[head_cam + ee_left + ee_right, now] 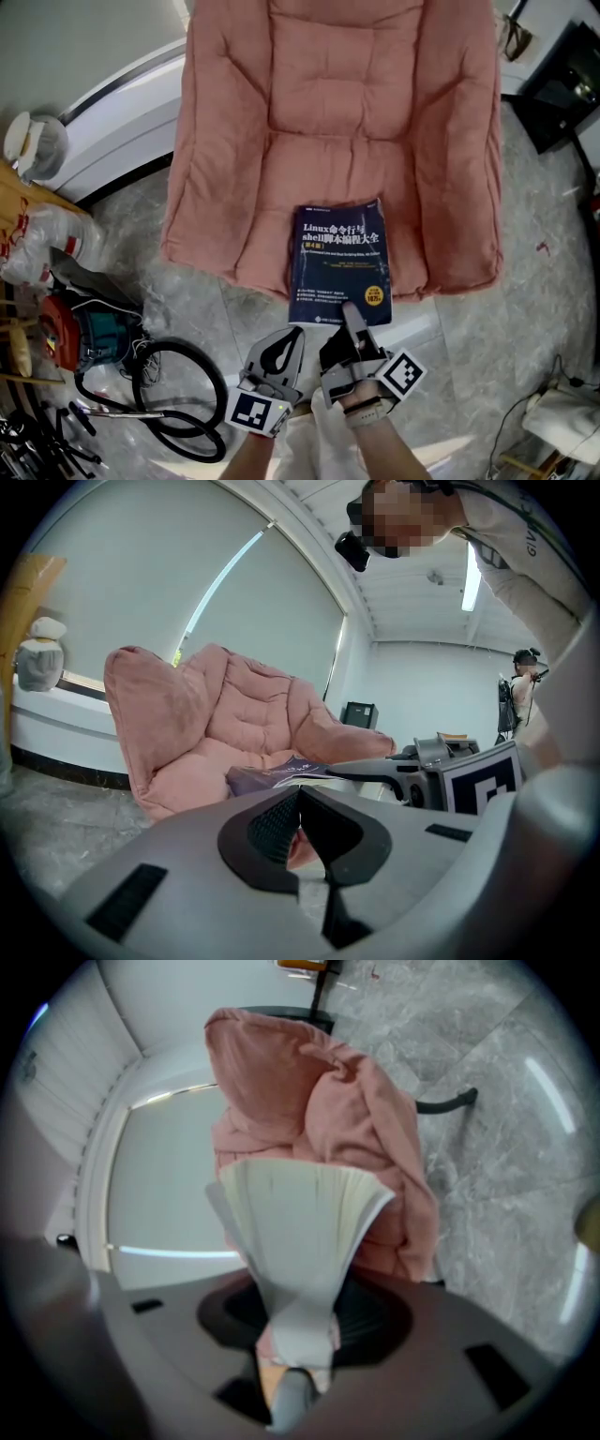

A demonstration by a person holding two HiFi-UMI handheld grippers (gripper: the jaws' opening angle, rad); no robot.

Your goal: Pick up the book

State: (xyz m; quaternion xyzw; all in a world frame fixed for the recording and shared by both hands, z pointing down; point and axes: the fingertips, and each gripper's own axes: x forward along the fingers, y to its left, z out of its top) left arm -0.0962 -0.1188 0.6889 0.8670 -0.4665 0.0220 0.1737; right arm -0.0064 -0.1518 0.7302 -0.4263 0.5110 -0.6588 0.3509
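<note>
Clamps the right gripper [350, 317] on the near edge of the book [339, 261] on the pink chair [281, 122] to lift it, with the left gripper [289, 337] just beside, jaws together and empty, out of the way.

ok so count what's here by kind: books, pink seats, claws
book: 1
pink seat: 1
claws: 2 (left claw shut and empty, right claw shut on the book)
total: 4
</note>
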